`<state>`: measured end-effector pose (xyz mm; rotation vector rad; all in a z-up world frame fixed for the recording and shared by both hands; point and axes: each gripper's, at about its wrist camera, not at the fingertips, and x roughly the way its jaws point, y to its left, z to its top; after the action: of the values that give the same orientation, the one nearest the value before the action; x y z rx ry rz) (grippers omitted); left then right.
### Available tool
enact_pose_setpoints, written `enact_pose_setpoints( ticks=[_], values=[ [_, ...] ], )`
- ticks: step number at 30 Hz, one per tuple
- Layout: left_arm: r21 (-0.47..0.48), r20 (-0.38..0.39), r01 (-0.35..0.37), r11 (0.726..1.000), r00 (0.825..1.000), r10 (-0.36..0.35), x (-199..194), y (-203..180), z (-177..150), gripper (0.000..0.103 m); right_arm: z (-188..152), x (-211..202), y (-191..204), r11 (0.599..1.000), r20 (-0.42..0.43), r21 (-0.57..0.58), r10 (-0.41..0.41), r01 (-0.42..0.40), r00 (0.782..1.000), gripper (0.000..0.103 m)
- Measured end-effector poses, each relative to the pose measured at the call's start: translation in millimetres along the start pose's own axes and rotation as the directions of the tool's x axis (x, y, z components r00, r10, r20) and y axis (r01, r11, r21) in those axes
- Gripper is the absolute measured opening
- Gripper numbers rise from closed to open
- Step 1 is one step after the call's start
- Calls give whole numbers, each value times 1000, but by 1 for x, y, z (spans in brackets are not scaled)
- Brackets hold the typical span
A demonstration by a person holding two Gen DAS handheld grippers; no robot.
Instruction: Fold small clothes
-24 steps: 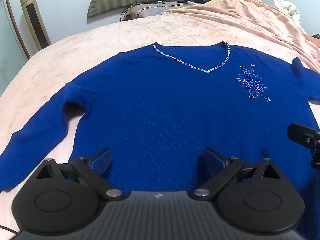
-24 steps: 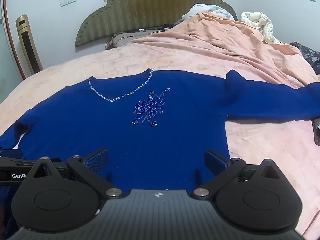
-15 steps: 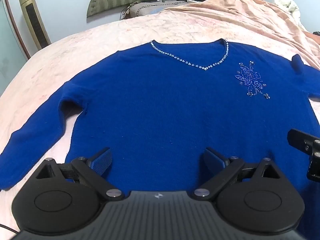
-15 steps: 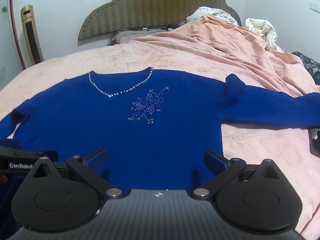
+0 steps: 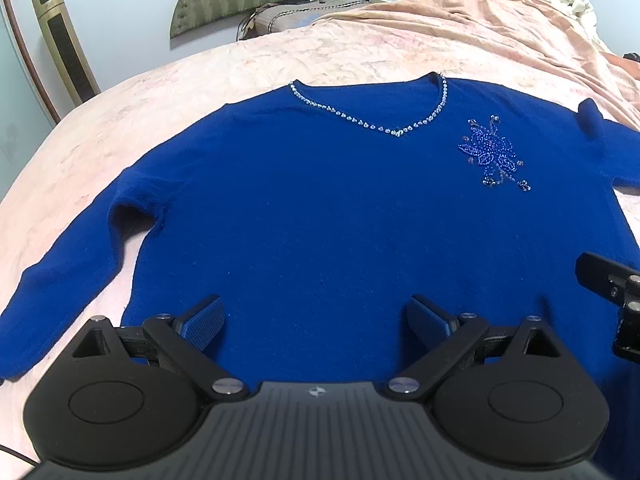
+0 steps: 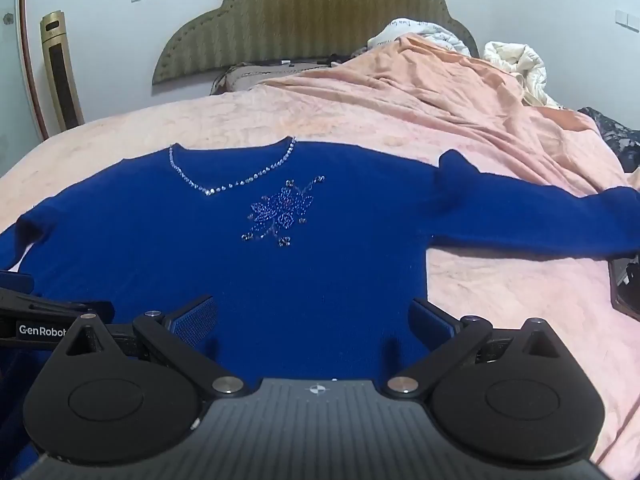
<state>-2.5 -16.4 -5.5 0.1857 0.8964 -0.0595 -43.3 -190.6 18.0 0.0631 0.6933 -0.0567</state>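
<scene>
Now both cams sit a bit closer over the blue sweater [image 5: 320, 208], spread flat mid-bed on the pink blanket [image 6: 500, 280] as before. Left gripper [image 5: 316, 316] & right gripper [image 6: 314, 316]: jaws spread wide, nothing held, above the hem.

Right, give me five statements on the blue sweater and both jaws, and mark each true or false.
1. The royal-blue knit sweater lies spread flat, front up, on the pink bedspread. True.
2. It is already folded in half. False: both sleeves lie stretched out.
3. The left gripper has its jaws wide open, holding nothing. True.
4. The right gripper is clamped on a sleeve. False: its jaws are open and empty.
5. The beaded flower motif sits below the sparkly V-neckline. True.
</scene>
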Motion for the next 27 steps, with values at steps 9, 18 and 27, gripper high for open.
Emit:
enact_pose_setpoints(
  ticks=[9, 18, 27],
  values=[
    [4, -2, -8, 1000, 1000, 8, 2, 0, -2, 99, -1, -1, -4, 1000, 8, 27, 13, -13, 1000, 103],
    [-7, 1, -10, 1000, 1000, 10, 1, 4, -3, 99, -2, 3, 2, 999, -17, 9, 37, -37, 999, 103],
    [-10, 2, -13, 1000, 1000, 13, 2, 4, -1, 99, -2, 0, 3, 997, 11, -14, 74, -73, 997, 103]
  ],
)
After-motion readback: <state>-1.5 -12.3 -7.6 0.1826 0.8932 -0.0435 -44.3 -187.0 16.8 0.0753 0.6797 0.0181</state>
